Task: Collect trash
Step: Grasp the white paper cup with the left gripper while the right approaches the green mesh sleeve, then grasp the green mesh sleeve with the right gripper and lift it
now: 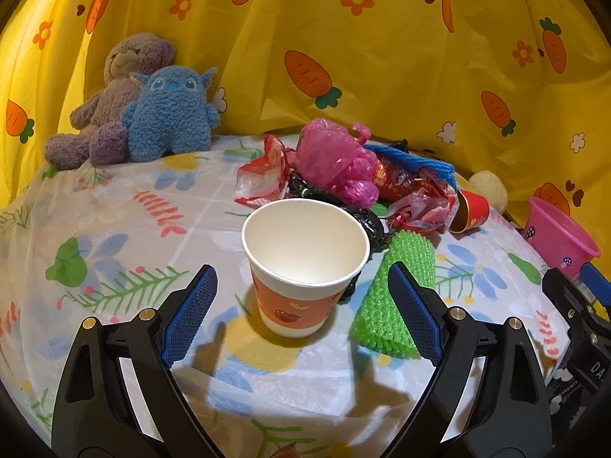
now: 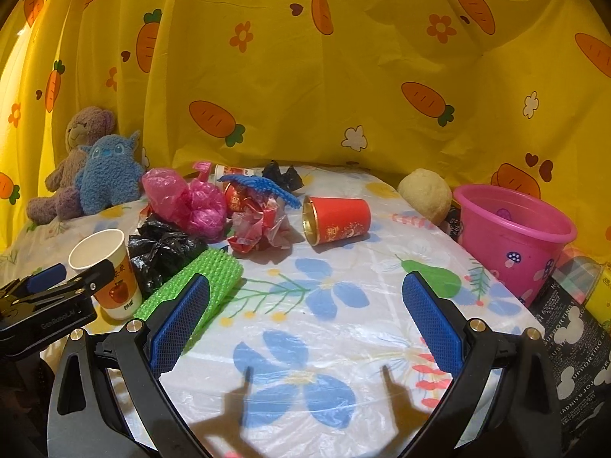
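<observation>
Trash lies heaped at the middle of a table (image 2: pixel 343 328) under a glossy plastic cloth printed with blue flowers and ferns: a crinkled pink plastic bag (image 1: pixel 336 160), a scrunched black bag (image 2: pixel 160 248), torn red wrappers (image 2: pixel 259 225), a strip of blue foam netting (image 2: pixel 263 187) and a flattened sleeve of green foam netting (image 1: pixel 397 290). A white paper cup (image 1: pixel 305 263) with an orange apple band stands upright and empty between the spread blue ribbed pads of the left gripper (image 1: pixel 301 316), the pads clear of its sides. The right gripper (image 2: pixel 305 324) is spread wide too, with only bare cloth between its fingers, the green netting just beside its left pad. A red paper cup (image 2: pixel 336 221) with a gold lining lies on its side near the wrappers. A smooth pink plastic bucket (image 2: pixel 515 236) sits at the table's right edge beside a rough beige ball (image 2: pixel 425 194). Two fuzzy plush toys, one brownish-purple (image 1: pixel 110 99) and one blue (image 1: pixel 172 110), lean against the yellow carrot-print curtain (image 1: pixel 382 38).
</observation>
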The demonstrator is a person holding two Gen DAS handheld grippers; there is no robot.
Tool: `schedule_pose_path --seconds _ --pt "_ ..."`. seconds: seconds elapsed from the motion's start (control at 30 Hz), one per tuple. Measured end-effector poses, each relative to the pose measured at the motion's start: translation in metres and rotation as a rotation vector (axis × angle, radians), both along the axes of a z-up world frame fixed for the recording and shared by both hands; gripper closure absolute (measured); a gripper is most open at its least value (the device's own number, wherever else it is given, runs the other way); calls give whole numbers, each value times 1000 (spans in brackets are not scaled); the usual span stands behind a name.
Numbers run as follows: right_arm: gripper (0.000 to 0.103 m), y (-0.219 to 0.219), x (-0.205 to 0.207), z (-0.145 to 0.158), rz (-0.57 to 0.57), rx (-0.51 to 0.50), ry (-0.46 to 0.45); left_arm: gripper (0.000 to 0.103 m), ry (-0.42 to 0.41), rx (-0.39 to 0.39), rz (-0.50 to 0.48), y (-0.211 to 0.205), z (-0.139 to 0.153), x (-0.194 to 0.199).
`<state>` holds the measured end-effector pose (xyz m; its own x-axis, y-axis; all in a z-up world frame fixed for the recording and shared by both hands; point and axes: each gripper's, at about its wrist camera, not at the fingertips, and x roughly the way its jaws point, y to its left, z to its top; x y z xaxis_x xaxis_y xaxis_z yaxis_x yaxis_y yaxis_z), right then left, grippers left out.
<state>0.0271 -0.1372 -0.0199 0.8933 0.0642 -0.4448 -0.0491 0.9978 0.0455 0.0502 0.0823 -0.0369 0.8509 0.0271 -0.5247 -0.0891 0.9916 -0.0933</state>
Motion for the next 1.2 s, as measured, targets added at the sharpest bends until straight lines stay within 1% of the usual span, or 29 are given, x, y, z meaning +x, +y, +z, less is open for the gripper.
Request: schedule_pose_path --seconds 0.03,0.1,0.13,0.17,0.2,0.27,0.37,0.4,0.5,0.57,0.73,0.77,0.9,0.93,0.97,1.03,1.17,1.2 --pt "5 4 2 -1 14 -1 4 20 8 -7 -4 0 -1 3" --pt "5 12 6 -4 45 -2 13 30 31 -15 -7 1 -4 10" --pt "5 16 7 -5 58 -1 18 33 45 -22 -9 2 -6 13" --pt "5 20 10 -7 71 -2 23 39 58 -30 -11 3 -9 15" --pt "5 24 13 -9 84 -4 30 41 66 -41 -13 5 -10 17" --pt "8 31 19 -12 110 3 51 41 58 -46 -13 7 -11 18" --pt "11 42 27 -17 141 9 83 45 44 -44 -2 9 -11 18" --pt "12 46 30 -19 153 12 93 46 41 -50 5 12 -11 17" --pt "14 55 40 -24 188 33 138 47 18 -78 34 22 -6 13" --pt "24 61 46 -27 211 47 165 47 -5 -75 63 28 -2 10" --pt "27 76 63 -36 243 72 234 47 -37 -62 125 41 7 4" --pt "30 77 66 -38 247 81 256 47 -39 -60 129 43 7 3" --pt "32 80 77 -43 253 110 329 47 -38 -60 125 45 6 3" --pt "35 82 79 -45 256 111 349 47 -38 -61 124 45 6 4" --pt "40 83 81 -47 265 116 369 47 -37 -61 123 45 5 3" --pt "48 84 84 -53 284 143 407 47 -36 -61 121 45 5 3" --pt "68 82 81 -52 299 149 394 47 -39 -62 122 46 6 3" --pt "71 82 79 -51 304 148 386 47 -40 -64 121 46 6 3"
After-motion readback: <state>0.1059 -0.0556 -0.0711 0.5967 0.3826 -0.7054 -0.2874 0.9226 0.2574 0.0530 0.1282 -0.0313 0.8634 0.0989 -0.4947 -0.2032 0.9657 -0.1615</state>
